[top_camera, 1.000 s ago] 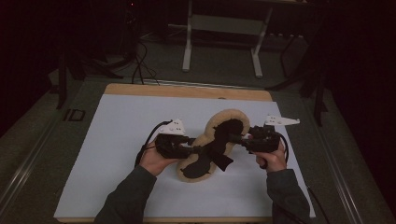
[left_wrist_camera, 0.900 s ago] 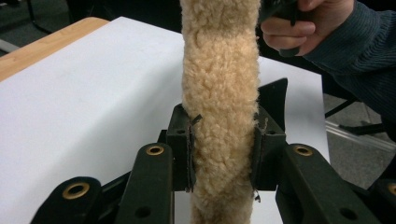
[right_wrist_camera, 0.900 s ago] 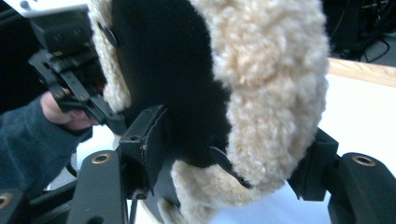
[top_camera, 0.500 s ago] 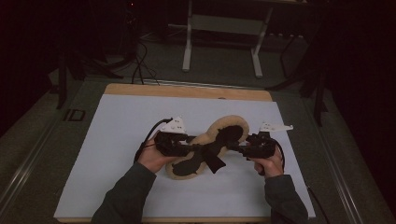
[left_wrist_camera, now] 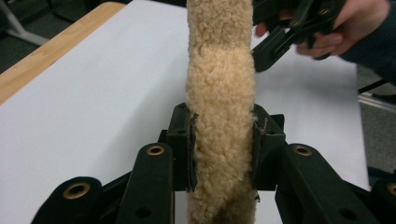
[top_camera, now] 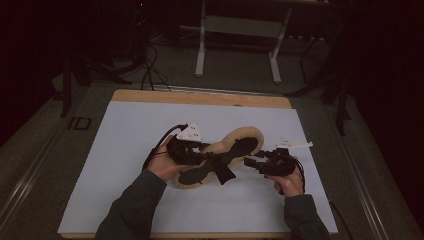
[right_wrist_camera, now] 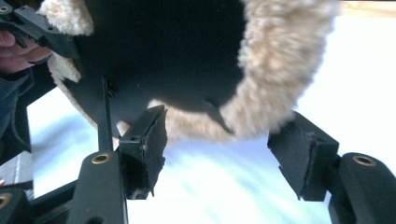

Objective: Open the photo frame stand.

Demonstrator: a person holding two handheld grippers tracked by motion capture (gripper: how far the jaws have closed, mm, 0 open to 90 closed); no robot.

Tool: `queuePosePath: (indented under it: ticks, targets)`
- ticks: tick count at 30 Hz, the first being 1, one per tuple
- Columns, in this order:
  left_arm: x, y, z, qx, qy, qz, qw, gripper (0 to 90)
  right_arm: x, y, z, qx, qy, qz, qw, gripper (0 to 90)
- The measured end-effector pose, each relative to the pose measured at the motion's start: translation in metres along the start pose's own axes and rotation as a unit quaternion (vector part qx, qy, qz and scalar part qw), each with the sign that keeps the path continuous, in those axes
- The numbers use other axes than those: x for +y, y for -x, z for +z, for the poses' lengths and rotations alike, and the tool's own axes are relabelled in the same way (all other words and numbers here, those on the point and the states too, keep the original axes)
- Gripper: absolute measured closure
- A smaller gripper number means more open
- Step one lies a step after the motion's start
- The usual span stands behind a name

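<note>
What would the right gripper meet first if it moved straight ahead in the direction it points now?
Most likely the fleecy rim of the sheepskin insole. The right gripper stands open just short of that rim, which lies across the gap between its jaws. The left gripper holds the insole farther along. Exact depth is unclear.

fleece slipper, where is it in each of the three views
High view: the fleece slipper lies mid-table between both hands.
Left gripper view: its edge runs up the centre, clamped by the left gripper.
Right gripper view: top centre, above the open right gripper.
Shared landmark: the white table sheet.
</note>
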State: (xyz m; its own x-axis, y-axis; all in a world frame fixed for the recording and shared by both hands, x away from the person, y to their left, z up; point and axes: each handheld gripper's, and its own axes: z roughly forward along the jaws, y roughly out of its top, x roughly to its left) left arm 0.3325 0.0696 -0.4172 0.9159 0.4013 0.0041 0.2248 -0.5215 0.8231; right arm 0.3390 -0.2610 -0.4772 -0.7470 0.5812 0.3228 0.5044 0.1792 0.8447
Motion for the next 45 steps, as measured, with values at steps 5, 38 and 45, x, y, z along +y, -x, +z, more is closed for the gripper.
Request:
queuePosePath:
  ticks: [5,38,45]
  targets:
    - [0.0,-0.006,-0.001,0.01,-0.012,-0.002,0.9999,68.0,-0.005,0.003,-0.011,-0.006,0.016,0.011,0.9998,36.5]
    - [0.015,-0.003,0.028,0.065,-0.121,0.064,0.9885,67.7,-0.015,0.001,-0.016,-0.025,0.018,0.014,0.9994,36.8]
    - [0.017,0.001,0.038,0.071,-0.127,0.064,0.9872,67.4,-0.015,0.0,-0.017,-0.032,0.018,0.01,0.9993,37.0]
